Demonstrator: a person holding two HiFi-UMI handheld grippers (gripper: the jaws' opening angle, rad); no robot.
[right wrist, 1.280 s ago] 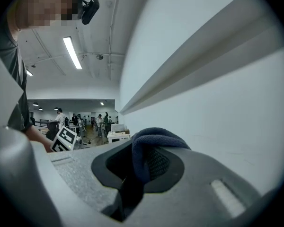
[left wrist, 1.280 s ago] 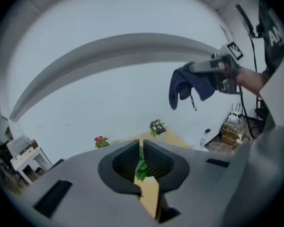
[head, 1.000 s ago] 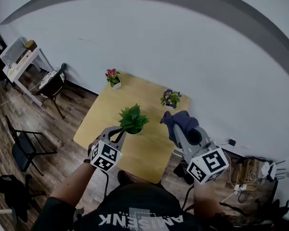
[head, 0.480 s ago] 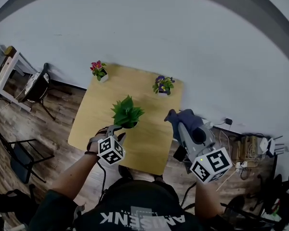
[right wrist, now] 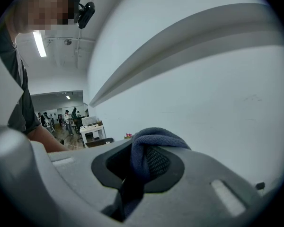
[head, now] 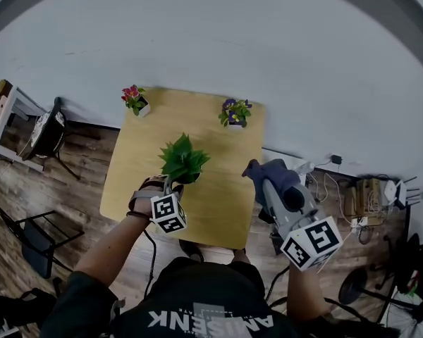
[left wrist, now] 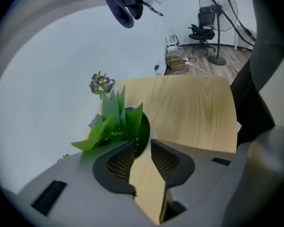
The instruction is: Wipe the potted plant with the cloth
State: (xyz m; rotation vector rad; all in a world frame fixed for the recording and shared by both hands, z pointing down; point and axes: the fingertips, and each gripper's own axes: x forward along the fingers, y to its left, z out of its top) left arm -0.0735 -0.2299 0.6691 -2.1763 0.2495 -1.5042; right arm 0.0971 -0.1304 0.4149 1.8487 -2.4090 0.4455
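The left gripper (left wrist: 142, 148) is released: its jaws stand apart with bare wood of the table (left wrist: 194, 108) showing through the gap and nothing pinched between them. Just past its tips sits the green potted plant (left wrist: 116, 122). The pot rim is right at the inner edge of one jaw, though I cannot tell whether it touches, and the leaves rise over that jaw. In the head view, this gripper (head: 170, 186) points down at the near side of the plant (head: 183, 162).

The right gripper (right wrist: 142, 155) is clenched on the dark blue cloth (right wrist: 154, 138), which bunches over its tips. It (head: 268, 189) is held off to the plant's right, near the table's (head: 218, 210) right edge, with the cloth (head: 268, 173) well apart from the leaves.

Farther beyond both grippers, along the table's wall side, stand a small purple-flowered pot (head: 233, 113) and a red-flowered pot (head: 134, 98) at the far left corner.
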